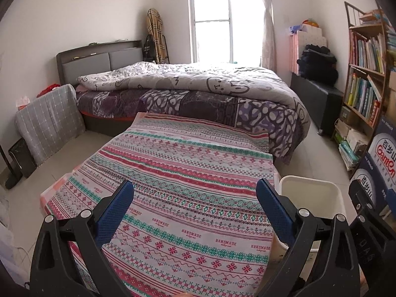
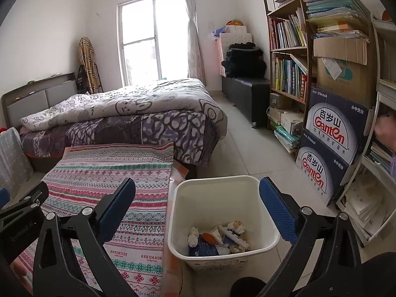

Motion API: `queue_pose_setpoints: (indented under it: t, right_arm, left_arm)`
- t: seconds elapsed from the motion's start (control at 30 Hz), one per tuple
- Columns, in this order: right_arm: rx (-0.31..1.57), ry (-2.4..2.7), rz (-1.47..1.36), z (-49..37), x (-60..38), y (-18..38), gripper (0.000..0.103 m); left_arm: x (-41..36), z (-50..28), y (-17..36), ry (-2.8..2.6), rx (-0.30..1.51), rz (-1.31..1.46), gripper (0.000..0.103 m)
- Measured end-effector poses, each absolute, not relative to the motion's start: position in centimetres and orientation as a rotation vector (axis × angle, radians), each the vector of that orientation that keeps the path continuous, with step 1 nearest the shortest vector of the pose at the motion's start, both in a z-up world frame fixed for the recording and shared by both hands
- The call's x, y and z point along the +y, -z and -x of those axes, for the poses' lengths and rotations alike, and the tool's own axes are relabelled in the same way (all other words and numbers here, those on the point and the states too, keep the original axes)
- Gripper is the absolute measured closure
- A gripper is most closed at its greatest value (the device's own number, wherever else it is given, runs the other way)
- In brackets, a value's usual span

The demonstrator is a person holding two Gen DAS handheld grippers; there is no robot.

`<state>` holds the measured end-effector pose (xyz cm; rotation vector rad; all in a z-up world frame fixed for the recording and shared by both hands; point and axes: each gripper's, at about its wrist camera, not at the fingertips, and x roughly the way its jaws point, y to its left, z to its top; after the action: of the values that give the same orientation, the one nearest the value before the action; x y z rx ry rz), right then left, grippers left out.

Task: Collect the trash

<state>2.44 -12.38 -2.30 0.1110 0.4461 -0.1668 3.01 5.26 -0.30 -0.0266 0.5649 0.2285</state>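
Observation:
A cream plastic trash bin (image 2: 183, 193) stands on the floor to the right of a table covered with a striped patterned cloth (image 1: 173, 185). Several pieces of trash (image 2: 220, 237), paper scraps and wrappers, lie in the bin's bottom. My right gripper (image 2: 196, 195) is open and empty, above the bin's left rim. My left gripper (image 1: 195, 198) is open and empty, held over the cloth (image 2: 111, 173). The bin's rim shows at the right in the left wrist view (image 1: 309, 180). No loose trash shows on the cloth.
A bed (image 1: 198, 91) with a grey quilt stands beyond the table. A bookshelf (image 2: 287, 57) and stacked blue water cartons (image 2: 331, 143) line the right wall. A black bench (image 2: 247, 94) sits near the window. A covered nightstand (image 1: 49, 118) is at left.

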Motion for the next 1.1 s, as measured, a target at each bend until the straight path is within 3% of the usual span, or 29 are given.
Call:
queue_pose_setpoints:
  t: [1.1]
  right_arm:
    - [0.529,0.156,-0.133,-3.6,-12.5,3.6,0.007]
  left_arm:
    - [5.5,-3.6,1.3,-0.192,0.59,0.017,0.008]
